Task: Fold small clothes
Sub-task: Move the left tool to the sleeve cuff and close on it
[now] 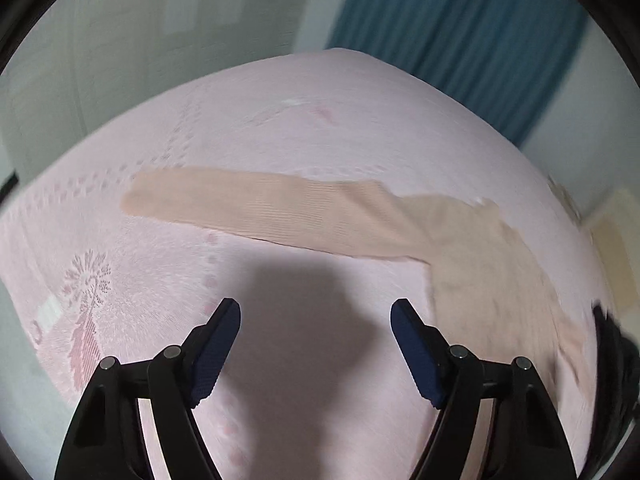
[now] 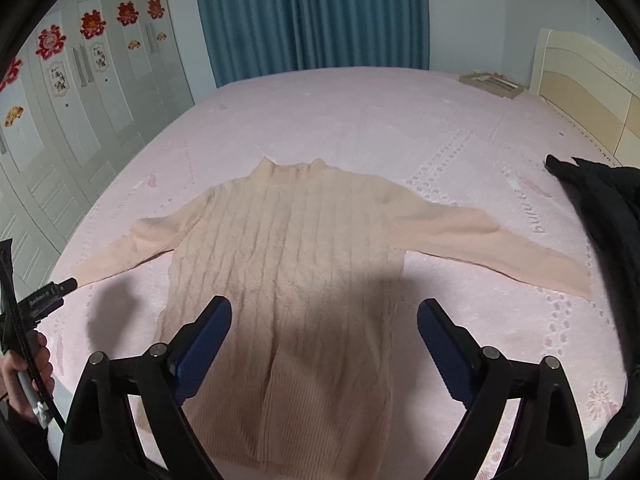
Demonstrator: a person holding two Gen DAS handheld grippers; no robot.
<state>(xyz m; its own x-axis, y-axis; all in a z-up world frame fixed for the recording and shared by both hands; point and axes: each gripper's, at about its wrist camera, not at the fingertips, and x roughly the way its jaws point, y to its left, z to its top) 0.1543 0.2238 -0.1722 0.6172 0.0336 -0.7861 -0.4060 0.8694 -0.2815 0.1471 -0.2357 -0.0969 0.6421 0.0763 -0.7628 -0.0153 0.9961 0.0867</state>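
A peach knit sweater (image 2: 288,256) lies flat on the pink bedspread (image 2: 360,120), collar away from me, both sleeves spread out to the sides. My right gripper (image 2: 324,316) is open and empty, above the sweater's lower body. In the left wrist view, the sweater's left sleeve (image 1: 248,204) stretches across the bed, blurred by motion. My left gripper (image 1: 316,312) is open and empty, a little short of that sleeve, over bare bedspread (image 1: 320,120). The left gripper also shows in the right wrist view (image 2: 60,290), at the far left by the sleeve's cuff.
A black garment (image 2: 600,208) lies on the bed at the right. Flat items (image 2: 492,82) sit near the headboard (image 2: 592,88) at the far right. White wardrobes (image 2: 60,120) stand left, teal curtains (image 2: 312,16) behind the bed.
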